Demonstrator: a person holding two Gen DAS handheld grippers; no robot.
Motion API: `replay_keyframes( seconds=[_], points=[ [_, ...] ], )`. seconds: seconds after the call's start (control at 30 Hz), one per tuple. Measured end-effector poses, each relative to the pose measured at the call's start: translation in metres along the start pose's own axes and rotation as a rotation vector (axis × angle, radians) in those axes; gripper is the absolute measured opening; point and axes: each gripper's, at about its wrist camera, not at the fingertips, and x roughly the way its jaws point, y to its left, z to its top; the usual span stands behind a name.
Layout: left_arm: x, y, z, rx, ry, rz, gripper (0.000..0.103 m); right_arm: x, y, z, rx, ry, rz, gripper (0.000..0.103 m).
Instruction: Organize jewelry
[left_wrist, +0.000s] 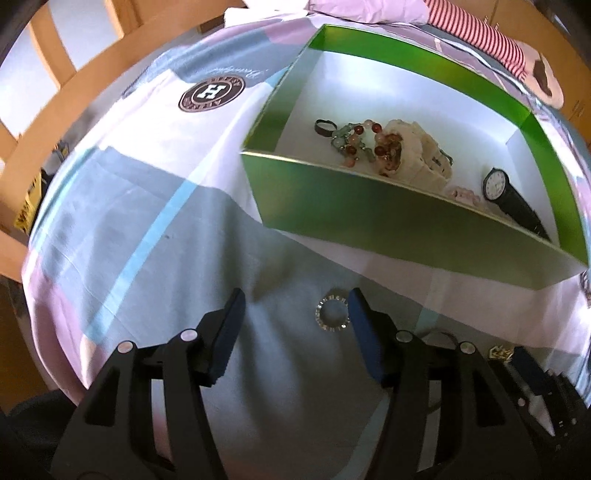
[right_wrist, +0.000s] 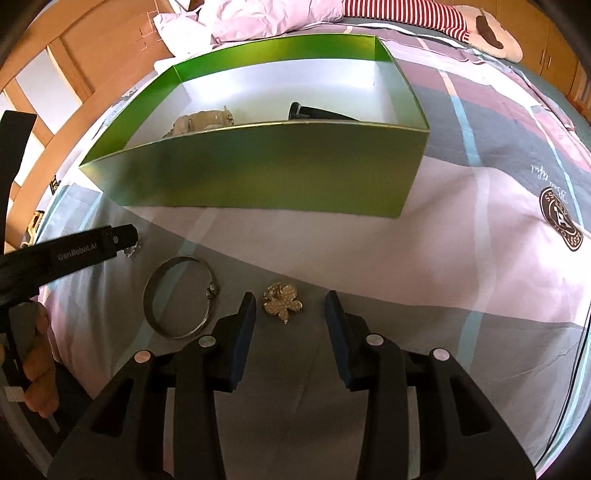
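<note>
A sparkling ring (left_wrist: 331, 312) lies on the bedsheet between the fingers of my left gripper (left_wrist: 295, 299), close to the right finger; the jaws stand open and do not touch it. My right gripper (right_wrist: 290, 297) is open over a gold flower brooch (right_wrist: 282, 304), which lies nearer its left finger. A metal bangle (right_wrist: 181, 299) rests on the sheet left of the brooch. Behind them stands the green box (right_wrist: 258, 166), holding bead bracelets (left_wrist: 365, 142), a cream pouch (left_wrist: 417, 151) and a black watch (left_wrist: 506, 192). The left gripper (right_wrist: 92, 247) also shows at the left of the right wrist view.
The patchwork sheet (left_wrist: 147, 221) has a round logo patch (left_wrist: 211, 92). A wooden bed frame (right_wrist: 92, 44) runs along the left. Crumpled pink bedding (right_wrist: 277, 18) and a plush toy (right_wrist: 487, 33) with a striped sleeve lie behind the box. A hand (right_wrist: 37, 369) grips the left tool.
</note>
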Motion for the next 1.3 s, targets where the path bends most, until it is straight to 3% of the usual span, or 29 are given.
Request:
replay_keyframes(
  seconds=[0.33, 0.43, 0.53, 0.57, 0.6, 0.87, 1.0, 1.13, 1.3],
  points=[
    [0.006, -0.015, -0.002, 0.071, 0.015, 0.032, 0.054, 0.005, 0.009, 0.001, -0.038, -0.006, -0.053, 0.039],
    [0.006, -0.016, -0.004, 0.085, 0.015, 0.021, 0.047, 0.005, 0.010, 0.000, -0.038, -0.010, -0.060, 0.039],
    [0.005, -0.017, -0.007, 0.099, 0.011, 0.001, 0.031, 0.004, 0.012, -0.001, -0.050, -0.014, -0.074, 0.038],
    [0.004, -0.018, -0.008, 0.104, 0.010, 0.000, 0.025, 0.004, 0.013, -0.002, -0.055, -0.016, -0.075, 0.036],
    [0.004, -0.018, -0.008, 0.106, 0.010, -0.003, 0.021, 0.004, 0.014, -0.002, -0.059, -0.017, -0.072, 0.026],
    [-0.002, -0.013, -0.008, 0.090, -0.011, -0.017, 0.021, -0.001, 0.009, -0.001, -0.025, -0.015, -0.046, 0.023],
    [-0.013, -0.003, -0.004, 0.046, -0.040, -0.066, 0.021, -0.011, 0.004, 0.005, -0.016, -0.038, -0.043, 0.023],
    [-0.014, -0.003, -0.005, 0.042, -0.043, -0.053, 0.021, -0.023, -0.011, 0.013, 0.017, -0.072, -0.050, 0.023],
    [-0.013, -0.009, -0.006, 0.072, -0.045, -0.036, 0.021, -0.016, -0.019, 0.013, 0.033, -0.050, -0.049, 0.023]
  ],
)
